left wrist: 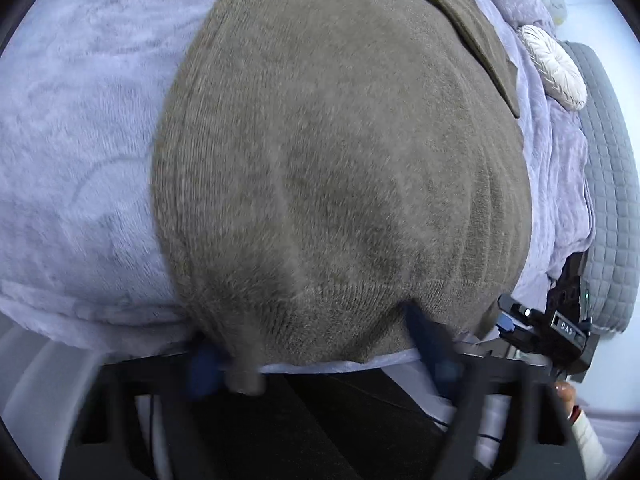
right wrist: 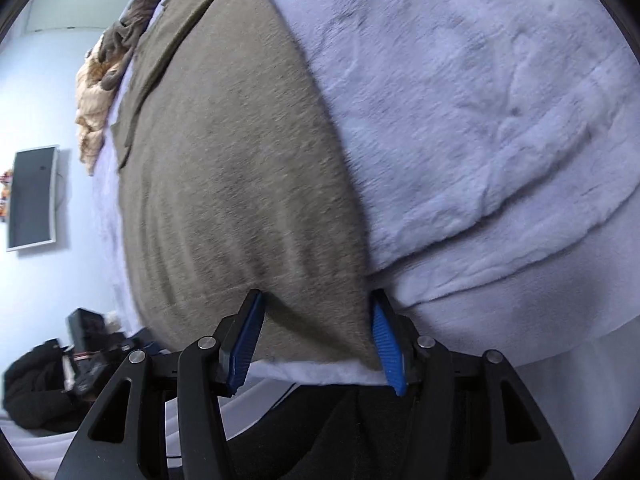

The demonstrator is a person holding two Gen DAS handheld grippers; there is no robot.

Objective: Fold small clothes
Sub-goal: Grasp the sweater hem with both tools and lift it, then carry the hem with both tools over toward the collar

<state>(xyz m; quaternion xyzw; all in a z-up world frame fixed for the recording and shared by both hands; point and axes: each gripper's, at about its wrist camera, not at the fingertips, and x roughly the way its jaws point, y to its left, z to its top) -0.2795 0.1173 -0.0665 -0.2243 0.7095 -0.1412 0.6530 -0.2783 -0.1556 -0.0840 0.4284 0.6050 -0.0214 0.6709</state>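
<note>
Room: pale walls; a dark flat screen [right wrist: 33, 196] hangs on the wall at the left in the right wrist view.
Bed: a lavender plush blanket [left wrist: 80, 140] covers it and runs to the near edge.
Garment: a grey-brown knit garment [left wrist: 328, 160] lies spread flat on the blanket, its near hem at the bed's near edge; a folded strip of the same cloth lies along its far side.
Left tool [left wrist: 320, 354]: blurred; its blue fingers [left wrist: 424, 328] stand either side of the near hem, one partly under the cloth. I cannot tell whether they press on it.
Right tool [right wrist: 318, 344]: blue ribbed fingers [right wrist: 386, 344] stand apart, with the garment's near right corner lying between them; the right finger sits right at the cloth's edge. The cloth is not visibly pinched.
Other cloth: a crumpled tan and brown piece [right wrist: 108, 76] lies on the far left of the bed.
Cushions: a round white pleated cushion [left wrist: 554, 66] sits at the far right, beside a grey quilted pad [left wrist: 608, 184].
Containers: none that I can make out.
</note>
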